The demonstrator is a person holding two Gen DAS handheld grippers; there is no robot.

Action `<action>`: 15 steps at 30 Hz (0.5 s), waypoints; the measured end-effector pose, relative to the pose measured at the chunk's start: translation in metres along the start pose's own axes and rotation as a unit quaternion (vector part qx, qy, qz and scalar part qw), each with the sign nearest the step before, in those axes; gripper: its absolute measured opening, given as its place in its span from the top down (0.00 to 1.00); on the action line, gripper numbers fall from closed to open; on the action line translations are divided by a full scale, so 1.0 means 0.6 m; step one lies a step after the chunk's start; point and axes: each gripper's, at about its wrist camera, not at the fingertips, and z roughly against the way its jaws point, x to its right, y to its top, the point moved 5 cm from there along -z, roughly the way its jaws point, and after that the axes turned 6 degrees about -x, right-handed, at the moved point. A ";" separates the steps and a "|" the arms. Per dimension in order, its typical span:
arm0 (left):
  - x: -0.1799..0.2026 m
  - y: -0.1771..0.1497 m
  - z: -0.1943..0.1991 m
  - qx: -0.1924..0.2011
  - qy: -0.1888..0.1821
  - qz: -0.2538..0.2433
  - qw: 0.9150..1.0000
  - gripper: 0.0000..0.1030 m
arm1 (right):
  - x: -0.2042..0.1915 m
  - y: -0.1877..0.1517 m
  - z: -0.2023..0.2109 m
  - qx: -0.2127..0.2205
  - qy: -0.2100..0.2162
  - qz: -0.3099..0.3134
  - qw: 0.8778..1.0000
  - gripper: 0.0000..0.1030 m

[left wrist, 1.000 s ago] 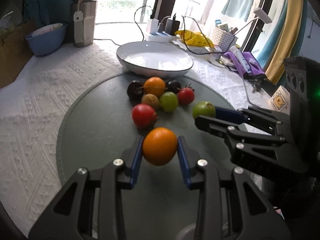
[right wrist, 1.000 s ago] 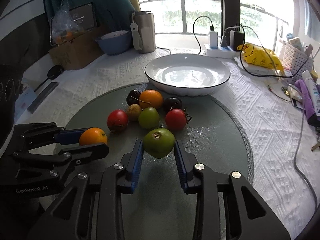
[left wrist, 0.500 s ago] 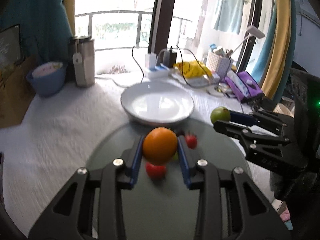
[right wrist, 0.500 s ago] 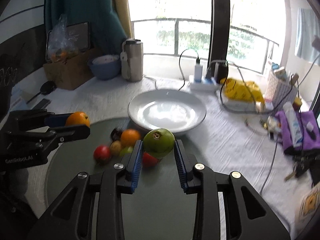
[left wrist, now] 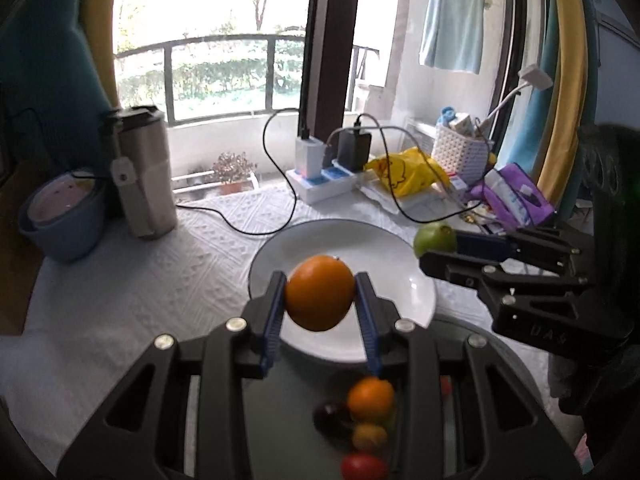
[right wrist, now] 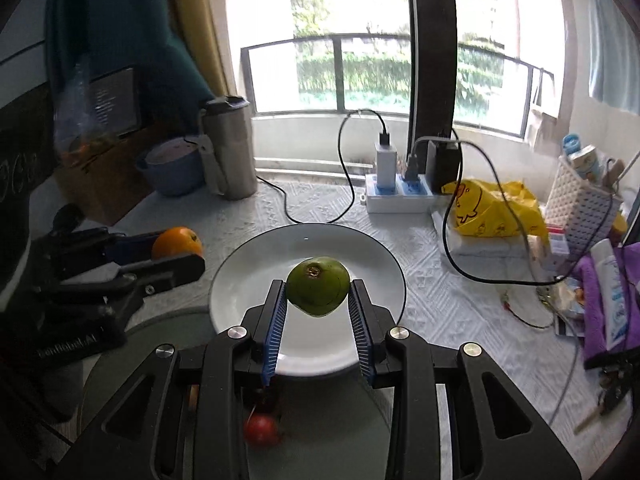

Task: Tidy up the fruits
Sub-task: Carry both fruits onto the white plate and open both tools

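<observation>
1. Orange [left wrist: 319,293] is pinched between the blue pads of the left gripper [left wrist: 320,300], held in the air above the near part of the white plate [left wrist: 384,248]; in the right wrist view the same fruit [right wrist: 177,242] is seen clamped at the left, beside the plate's left rim
2. Green fruit [right wrist: 317,286], its dark calyx end turned up toward the camera, is clamped between the ribbed blue pads of the right gripper [right wrist: 318,300] and is held over the middle of the plate [right wrist: 248,276]; from the left wrist view it [left wrist: 434,238] is seen just past the plate's right rim
3. Both fruits are carried clear of the plate surface, and nothing is seen lying in the plate
4. Grey round mat [left wrist: 296,408] is seen below the left gripper, its far edge tucked under the plate
5. On the mat a small cluster is left: a second orange [left wrist: 370,398], a dark plum-like fruit [left wrist: 331,418], a small yellowish fruit [left wrist: 369,436] and a red fruit [left wrist: 362,467], all blurred
6. A red fruit [right wrist: 261,429] is also seen on the mat under the right gripper
7. Behind the plate, on the white textured cloth [right wrist: 440,288], a steel tumbler [left wrist: 144,172], a blue bowl [left wrist: 60,216], a power strip with chargers [right wrist: 400,194] and a yellow bag [right wrist: 496,212] are seen
</observation>
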 end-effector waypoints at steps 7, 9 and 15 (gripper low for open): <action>-0.033 0.011 -0.082 -0.050 -0.014 0.045 0.998 0.66 | 0.021 0.011 -0.075 -0.039 0.007 -0.033 0.999 0.67; -0.040 0.010 -0.096 -0.061 -0.015 0.054 0.997 0.66 | 0.024 0.010 -0.097 -0.050 0.007 -0.036 0.998 0.67; -0.045 0.001 -0.117 -0.077 -0.009 0.059 0.995 0.66 | 0.030 -0.001 -0.137 -0.071 0.002 -0.043 0.997 0.67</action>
